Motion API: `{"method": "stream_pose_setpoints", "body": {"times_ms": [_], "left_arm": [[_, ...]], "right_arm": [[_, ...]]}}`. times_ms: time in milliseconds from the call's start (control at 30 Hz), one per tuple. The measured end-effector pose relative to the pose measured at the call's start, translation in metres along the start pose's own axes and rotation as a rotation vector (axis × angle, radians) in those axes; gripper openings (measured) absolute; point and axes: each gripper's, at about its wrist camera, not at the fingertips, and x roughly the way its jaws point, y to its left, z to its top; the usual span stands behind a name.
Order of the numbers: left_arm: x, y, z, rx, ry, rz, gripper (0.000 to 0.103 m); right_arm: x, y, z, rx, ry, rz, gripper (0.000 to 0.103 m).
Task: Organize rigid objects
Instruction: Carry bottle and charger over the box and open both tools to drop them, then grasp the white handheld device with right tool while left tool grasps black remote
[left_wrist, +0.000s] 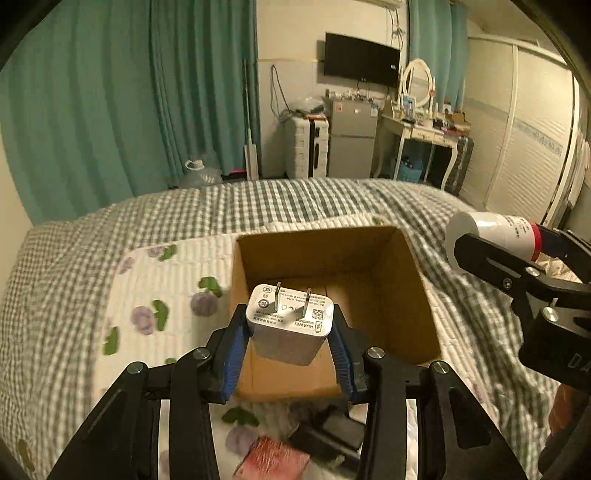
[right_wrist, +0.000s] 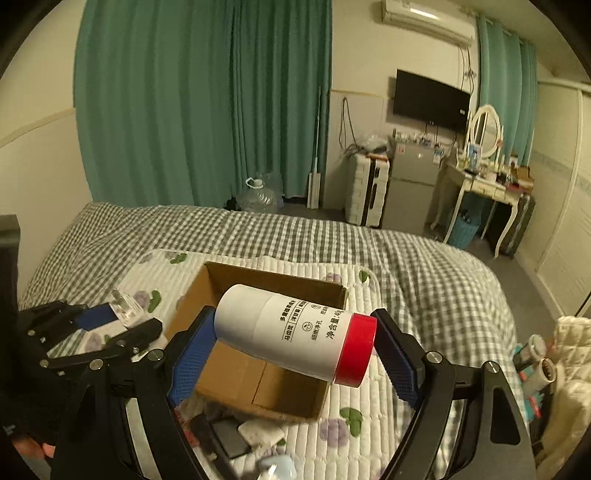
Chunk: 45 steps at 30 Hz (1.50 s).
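The left gripper (left_wrist: 290, 332) is clenched on a white Huawei wall charger (left_wrist: 290, 325), its blue pads (left_wrist: 233, 354) pressing the two sides, the prongs pointing up and away from the claw. Beneath its fingers, on the flowered quilted mat (left_wrist: 147, 288), lie a dark flat block (left_wrist: 328, 435) and a reddish packet (left_wrist: 273, 461), both blurred. Just past the charger stands an open cardboard box (left_wrist: 417, 295), and the charger hangs above its near edge.

The right gripper (right_wrist: 295, 343) grasps a white bottle with a red cap (right_wrist: 291, 338) lying sideways across the claw, one blue pad against the white end and the other against the red cap. Below this claw a few small things sit on the mat, among them a whitish block (right_wrist: 258, 432) and a grey one (right_wrist: 229, 439). The same box (right_wrist: 240, 380) lies under and just beyond the bottle.

Farther out, the grey checked bedspread (right_wrist: 424, 266) runs on to green curtains (right_wrist: 207, 99), a water jug (right_wrist: 256, 197), a white suitcase (right_wrist: 364, 188), a small fridge (right_wrist: 410, 192), a wall television (right_wrist: 430, 101) and a dressing table with an oval mirror (right_wrist: 485, 129).
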Motion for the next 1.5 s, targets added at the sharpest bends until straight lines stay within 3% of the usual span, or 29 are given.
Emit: {"method": "stream_pose_setpoints", "body": {"times_ms": [167, 333, 600, 867, 967, 1233, 1400, 1500], "left_arm": [[0.058, -0.006, -0.017, 0.016, 0.054, -0.007, 0.042], [0.08, -0.011, -0.025, 0.041, 0.058, -0.007, 0.04], [0.071, -0.002, -0.021, 0.031, 0.033, 0.025, 0.04], [0.021, 0.02, -0.025, -0.002, -0.007, 0.055, 0.041], [-0.001, 0.023, -0.03, -0.008, -0.01, 0.066, 0.05], [-0.065, 0.015, -0.054, -0.027, -0.029, 0.127, 0.096], [-0.092, 0.002, -0.079, -0.053, -0.018, 0.137, 0.099], [-0.097, -0.009, -0.103, -0.08, 0.001, 0.145, 0.1]], "right_arm": [[0.046, -0.019, -0.013, 0.014, 0.039, 0.018, 0.083], [0.084, -0.029, -0.028, 0.025, 0.073, 0.042, 0.083], [0.11, -0.034, -0.038, 0.045, 0.094, 0.076, 0.083], [0.113, -0.017, -0.04, 0.044, 0.086, 0.112, 0.084], [0.105, -0.016, -0.038, 0.056, 0.08, 0.116, 0.093], [0.027, -0.019, -0.024, -0.075, 0.053, 0.082, 0.093], [-0.026, -0.026, -0.044, -0.168, 0.08, 0.09, 0.094], [-0.04, -0.025, -0.073, -0.23, 0.115, 0.106, 0.094]]}}
